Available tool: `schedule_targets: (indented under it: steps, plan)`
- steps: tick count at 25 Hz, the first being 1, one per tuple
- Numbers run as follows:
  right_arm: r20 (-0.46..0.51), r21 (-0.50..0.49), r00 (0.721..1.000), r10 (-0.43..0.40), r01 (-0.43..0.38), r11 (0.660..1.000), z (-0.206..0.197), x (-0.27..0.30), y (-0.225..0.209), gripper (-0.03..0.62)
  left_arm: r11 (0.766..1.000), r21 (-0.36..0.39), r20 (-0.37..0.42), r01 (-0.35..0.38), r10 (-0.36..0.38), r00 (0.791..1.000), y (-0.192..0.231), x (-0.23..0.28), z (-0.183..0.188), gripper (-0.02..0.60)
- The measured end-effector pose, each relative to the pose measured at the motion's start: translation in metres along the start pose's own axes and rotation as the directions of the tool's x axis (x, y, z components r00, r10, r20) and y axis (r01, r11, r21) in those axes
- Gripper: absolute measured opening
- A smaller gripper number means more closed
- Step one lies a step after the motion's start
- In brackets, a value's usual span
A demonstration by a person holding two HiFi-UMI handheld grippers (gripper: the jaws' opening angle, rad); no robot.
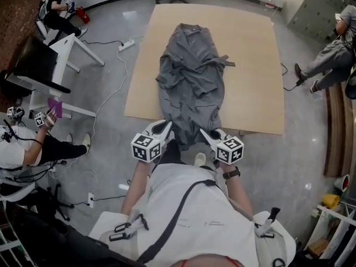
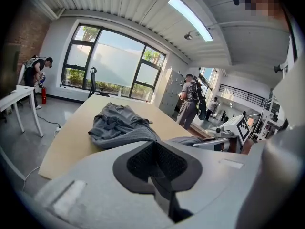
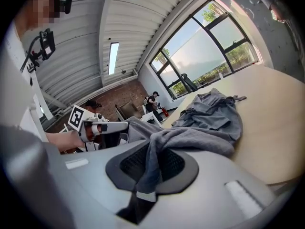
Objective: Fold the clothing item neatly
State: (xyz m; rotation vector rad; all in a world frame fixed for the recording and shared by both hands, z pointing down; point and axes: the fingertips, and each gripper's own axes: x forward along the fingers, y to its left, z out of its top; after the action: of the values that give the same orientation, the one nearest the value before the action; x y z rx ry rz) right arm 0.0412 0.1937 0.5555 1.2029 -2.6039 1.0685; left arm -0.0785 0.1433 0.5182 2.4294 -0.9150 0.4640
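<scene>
Right hand-held gripper (image 1: 204, 133) clamped on grey robe (image 1: 192, 82) hem | left hand-held gripper (image 1: 166, 128) jaws together

White tee (image 1: 211, 221) w/ black strap (image 1: 178, 218) diag. across chest; black watch (image 1: 231, 173) on R wrist; white shoe (image 1: 199, 159). L gripper (image 1: 166, 127) & R gripper (image 1: 206, 133): lt-grey shells, b/w square-marker cubes, black textured pads (image 2: 143, 163).
</scene>
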Motion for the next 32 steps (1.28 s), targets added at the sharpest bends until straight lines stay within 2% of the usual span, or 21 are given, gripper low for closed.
schedule_targets:
  steps: [7, 13, 18, 21, 27, 32]
  plan:
    - [0.082, 0.036, 0.992, -0.093, 0.091, 0.995, 0.066, 0.026, -0.036, 0.034, 0.994, 0.033, 0.084, 0.101, -0.103, 0.991, 0.04, 0.047, 0.072, 0.014]
    - [0.127, 0.032, 0.983, -0.13, 0.127, 0.991, 0.137, 0.071, -0.058, 0.034, 0.989, 0.031, 0.142, 0.146, -0.149, 0.979, 0.095, 0.084, 0.128, 0.014]
    - [0.14, 0.009, 0.974, -0.176, 0.177, 0.984, 0.192, 0.115, -0.076, 0.034, 0.99, -0.013, 0.189, 0.139, -0.134, 0.973, 0.144, 0.093, 0.167, 0.014]
    - [0.159, 0.003, 0.964, -0.214, 0.216, 0.976, 0.214, 0.121, -0.078, 0.034, 0.988, -0.047, 0.2, 0.145, -0.133, 0.971, 0.165, 0.089, 0.181, 0.014]
    - [0.202, -0.002, 0.95, -0.237, 0.242, 0.97, 0.254, 0.121, -0.098, 0.035, 0.983, -0.046, 0.225, 0.175, -0.161, 0.961, 0.183, 0.111, 0.218, 0.014]
    - [0.246, 0.065, 0.939, -0.239, 0.23, 0.971, 0.291, 0.12, -0.141, 0.036, 0.988, -0.047, 0.243, 0.144, -0.129, 0.961, 0.191, 0.153, 0.256, 0.014]
